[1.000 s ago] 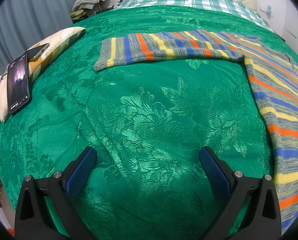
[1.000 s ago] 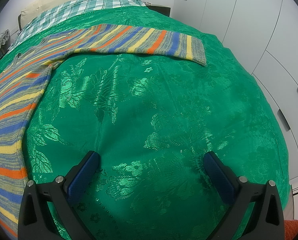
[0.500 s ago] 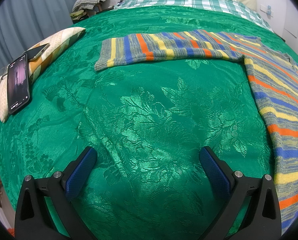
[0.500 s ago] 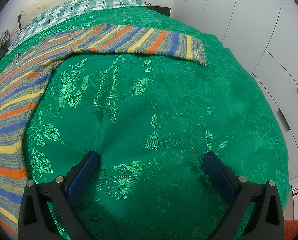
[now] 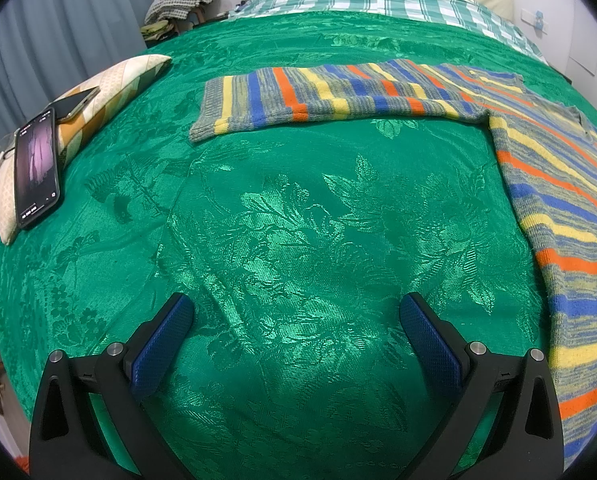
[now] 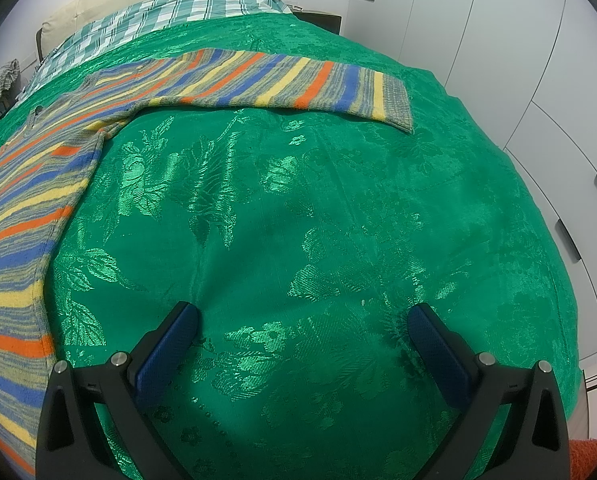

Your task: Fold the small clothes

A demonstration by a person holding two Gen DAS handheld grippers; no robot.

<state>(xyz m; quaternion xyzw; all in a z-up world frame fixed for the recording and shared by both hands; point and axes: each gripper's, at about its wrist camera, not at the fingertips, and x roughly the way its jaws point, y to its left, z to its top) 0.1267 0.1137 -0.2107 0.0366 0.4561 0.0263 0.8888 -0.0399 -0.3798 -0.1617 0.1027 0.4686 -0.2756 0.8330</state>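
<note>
**Nothing stirs: both grippers wait over the bedspread**

Since the earlier frames nothing has moved; both views match them, garment and tools alike. The green bedspread (image 5: 282, 216) fills both cameras. Across it the striped sweater (image 5: 558, 200) lies flat and fully spread, body down the middle between the two tools, one sleeve (image 5: 330, 96) stretched out to the left and the other sleeve (image 6: 298, 84) to the right. No fold shows anywhere, so the judgement is that the job sits at its very start, with sleeves and body all left to turn in. Off to the left a pillow (image 5: 130, 80) carries a phone (image 5: 36, 168). The left gripper (image 5: 296, 320) hovers with its jaws spread wide, holding nothing, well short of its sleeve. The right gripper (image 6: 302, 328) does the same, wide and empty, the cuff far ahead.
</note>
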